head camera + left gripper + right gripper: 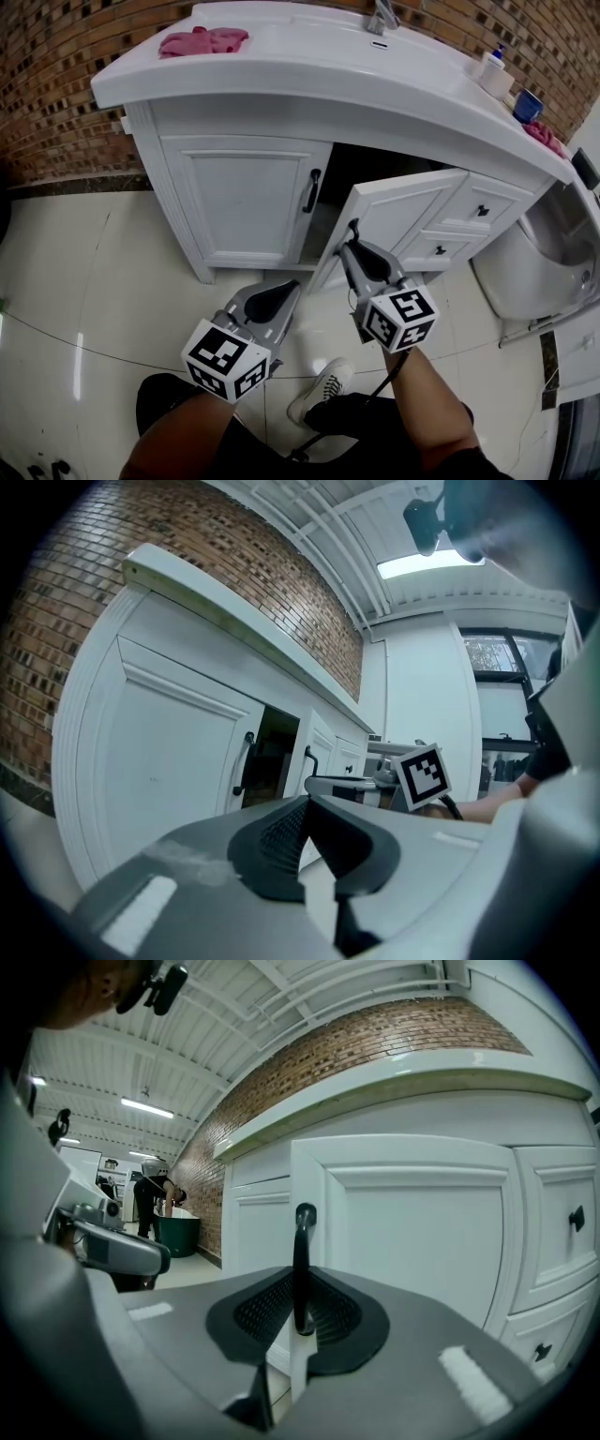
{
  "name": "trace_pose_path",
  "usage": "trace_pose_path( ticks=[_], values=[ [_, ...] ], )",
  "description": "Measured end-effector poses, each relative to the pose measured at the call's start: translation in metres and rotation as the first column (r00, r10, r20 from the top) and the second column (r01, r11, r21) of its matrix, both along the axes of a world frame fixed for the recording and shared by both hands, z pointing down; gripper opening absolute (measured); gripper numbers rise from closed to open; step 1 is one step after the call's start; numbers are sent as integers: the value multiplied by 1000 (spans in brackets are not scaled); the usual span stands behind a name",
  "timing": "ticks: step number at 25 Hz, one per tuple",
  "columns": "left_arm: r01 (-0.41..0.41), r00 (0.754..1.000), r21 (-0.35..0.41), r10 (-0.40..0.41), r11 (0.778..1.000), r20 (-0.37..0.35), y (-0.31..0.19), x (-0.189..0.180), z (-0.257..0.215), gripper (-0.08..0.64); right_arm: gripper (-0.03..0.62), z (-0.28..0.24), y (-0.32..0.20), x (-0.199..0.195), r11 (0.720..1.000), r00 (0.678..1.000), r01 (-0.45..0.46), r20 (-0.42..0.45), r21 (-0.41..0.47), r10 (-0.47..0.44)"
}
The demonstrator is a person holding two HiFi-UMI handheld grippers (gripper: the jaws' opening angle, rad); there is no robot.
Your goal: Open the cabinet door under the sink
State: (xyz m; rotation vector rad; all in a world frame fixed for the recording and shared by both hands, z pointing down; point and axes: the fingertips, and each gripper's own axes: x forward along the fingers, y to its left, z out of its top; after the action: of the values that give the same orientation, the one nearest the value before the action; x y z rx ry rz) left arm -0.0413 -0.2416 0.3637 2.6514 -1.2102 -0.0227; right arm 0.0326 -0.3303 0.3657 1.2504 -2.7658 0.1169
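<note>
Brick wall backs one vanity with two doors. The right gripper pinches the open door's black handle between its fingers. The left gripper is closed and empty.

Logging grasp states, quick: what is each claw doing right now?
Left claw: closed, empty.
Right claw: closed on the door handle.

The inside of the open cabinet is dark, and nothing there can be made out. In the head view the right gripper covers most of the door handle. The faucet is cut off by the top edge and the white basin by the right edge. Print on the bottle is too small to read.
</note>
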Motion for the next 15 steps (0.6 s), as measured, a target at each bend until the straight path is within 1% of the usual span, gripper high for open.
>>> trace_pose_path(
  ticks=[7,15],
  values=[
    [-4,1000,11,4,1000,-11,18,10,-12,3,48,1,18,13,1000,1000,12,-8,-4,-12],
    [-8,1000,37,9,999,-7,41,24,-29,3,48,2,39,30,1000,1000,12,-10,-6,-12]
  ],
)
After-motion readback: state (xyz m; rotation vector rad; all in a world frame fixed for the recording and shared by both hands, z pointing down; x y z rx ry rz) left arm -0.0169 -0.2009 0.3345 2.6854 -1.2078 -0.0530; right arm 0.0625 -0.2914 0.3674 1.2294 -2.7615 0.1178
